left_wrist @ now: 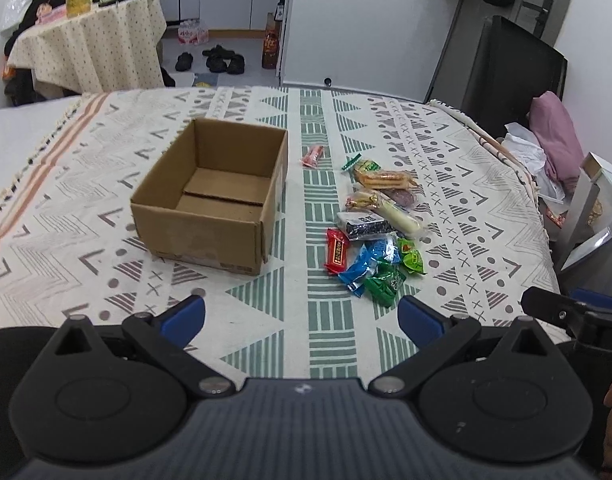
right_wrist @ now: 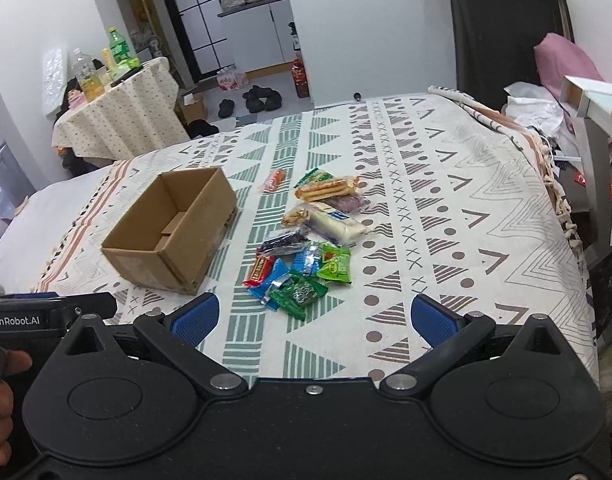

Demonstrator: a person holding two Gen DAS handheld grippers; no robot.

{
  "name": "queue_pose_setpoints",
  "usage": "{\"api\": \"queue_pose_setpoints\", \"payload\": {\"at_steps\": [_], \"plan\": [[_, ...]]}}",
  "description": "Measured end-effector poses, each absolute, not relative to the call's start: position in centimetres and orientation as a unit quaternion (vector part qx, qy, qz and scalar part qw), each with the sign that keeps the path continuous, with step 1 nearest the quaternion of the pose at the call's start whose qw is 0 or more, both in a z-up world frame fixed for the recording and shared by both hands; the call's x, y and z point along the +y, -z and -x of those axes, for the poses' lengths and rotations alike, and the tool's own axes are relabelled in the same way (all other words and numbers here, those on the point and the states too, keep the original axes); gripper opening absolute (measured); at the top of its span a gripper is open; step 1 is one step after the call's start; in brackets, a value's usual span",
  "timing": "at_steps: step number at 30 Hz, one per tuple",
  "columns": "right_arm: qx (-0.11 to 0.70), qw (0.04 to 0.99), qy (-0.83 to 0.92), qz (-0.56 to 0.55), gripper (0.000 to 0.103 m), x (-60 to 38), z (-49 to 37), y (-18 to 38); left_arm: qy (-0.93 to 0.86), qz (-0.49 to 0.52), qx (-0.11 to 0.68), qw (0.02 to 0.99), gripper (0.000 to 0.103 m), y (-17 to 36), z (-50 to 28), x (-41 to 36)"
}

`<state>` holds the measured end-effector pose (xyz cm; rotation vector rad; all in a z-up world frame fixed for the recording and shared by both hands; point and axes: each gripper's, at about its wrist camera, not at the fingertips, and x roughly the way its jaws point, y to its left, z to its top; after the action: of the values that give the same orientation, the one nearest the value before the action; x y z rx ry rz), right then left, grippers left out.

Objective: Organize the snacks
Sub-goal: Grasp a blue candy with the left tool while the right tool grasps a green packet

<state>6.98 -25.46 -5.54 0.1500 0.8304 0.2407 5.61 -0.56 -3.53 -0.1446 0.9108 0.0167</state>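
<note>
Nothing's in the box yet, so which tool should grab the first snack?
Probably the right tool: it is open with the dark green packet just ahead of its fingers. The left tool sits between the cardboard box and the snacks.

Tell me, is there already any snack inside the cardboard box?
No. In the left wrist view the cardboard box shows only its bare bottom flaps, and the snacks all lie on the cloth to its right.
</note>
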Motion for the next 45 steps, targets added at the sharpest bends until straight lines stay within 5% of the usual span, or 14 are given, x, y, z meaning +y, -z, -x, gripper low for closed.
{"api": "queue_pose_setpoints", "payload": {"at_steps": [20,45], "plan": [[0.431,0.886,-0.104,-0.139,0.102,-27.8,-12.7,10.9,0.023,0.089,0.478,0.874,0.091,8.5,-12.9,-3.2],[0.462,0.839,-0.129,-0.255,0.080,-29.2,-19.4,17.9,0.011,0.095,0.547,0.831,0.050,15.5,-21.4,-6.5]]}}
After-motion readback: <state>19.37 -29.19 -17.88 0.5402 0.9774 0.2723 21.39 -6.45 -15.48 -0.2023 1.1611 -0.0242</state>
